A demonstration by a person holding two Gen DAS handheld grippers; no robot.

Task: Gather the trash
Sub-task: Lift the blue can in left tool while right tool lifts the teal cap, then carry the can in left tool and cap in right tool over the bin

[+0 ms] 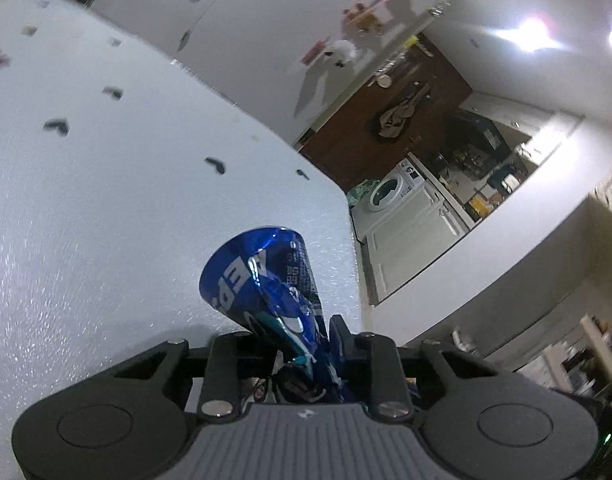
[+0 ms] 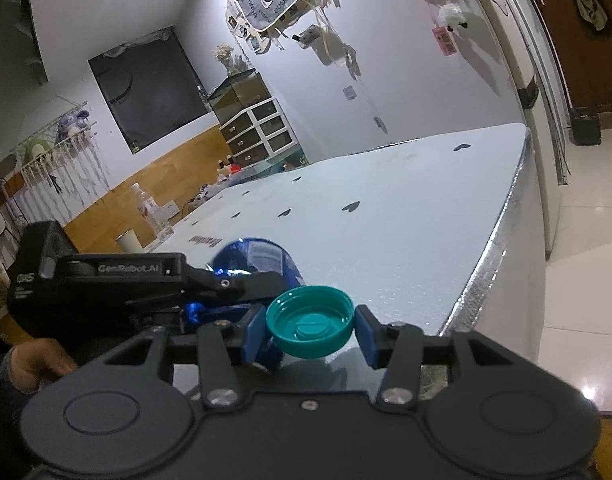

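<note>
Crushed blue can (image 1: 265, 292): squeezed flat at its near end, flaring to an open round end pointing away at about 12 o'clock in the left wrist view. It is raised over the near corner of the white table (image 1: 105, 200), white lettering on its side.

Left hand-held gripper (image 1: 301, 344): clenched on the can's flattened near end; blue pad visible at the can's right side, the left pad hidden behind the metal. From the right wrist view the same left hand-held gripper (image 2: 261, 280) enters from 9 o'clock, black body marked "GenRobot.AI", with the can (image 2: 257, 256) bulging behind its fingers. A person's hand (image 2: 37, 360) grips its body at lower left.

Teal bottle cap (image 2: 310, 320): held open side up between the two blue pads of the right hand-held gripper (image 2: 310, 334), both pads against its rim. Cap sits just at 3 o'clock of the can, near the table's front edge.

Table surface: white, textured, scattered small dark heart-shaped marks (image 2: 350, 207); silvery foil edge (image 2: 486, 272) along the right side.

Beyond the table at 10 o'clock: clear plastic bottle (image 2: 149, 212) and a white cup (image 2: 129, 241).
</note>
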